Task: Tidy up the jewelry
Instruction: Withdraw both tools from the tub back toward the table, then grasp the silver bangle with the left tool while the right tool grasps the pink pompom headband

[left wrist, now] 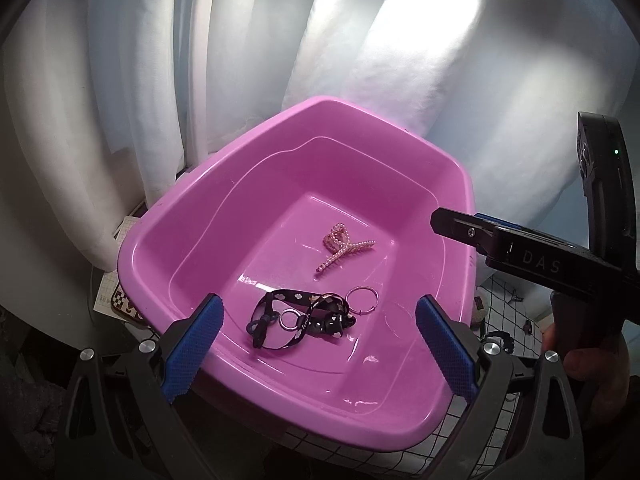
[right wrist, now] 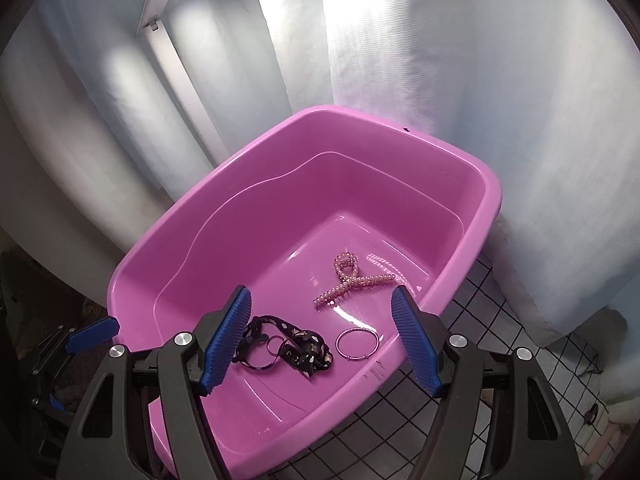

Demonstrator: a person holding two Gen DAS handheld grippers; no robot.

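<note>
With the pearl hair clip, hoop ring and black patterned strap lying in the pink tub, both the left hand-held gripper and right hand-held gripper hover with jaws apart and empty, so the next move likely calls for locating another item outside the tub.

A pink tub holds three pieces, all flat on its floor. A pearl clip, Y-shaped with a looped end and two beaded arms, lies beyond the right tongs, toward the far wall. A thin ring lies between the two blue pads of those tongs, well apart from both. A black strap with pale print, bunched and looped around a small metal ring, lies just beside the ring, near the left pad. In the left tongs' view the strap sits between the pads.
</note>
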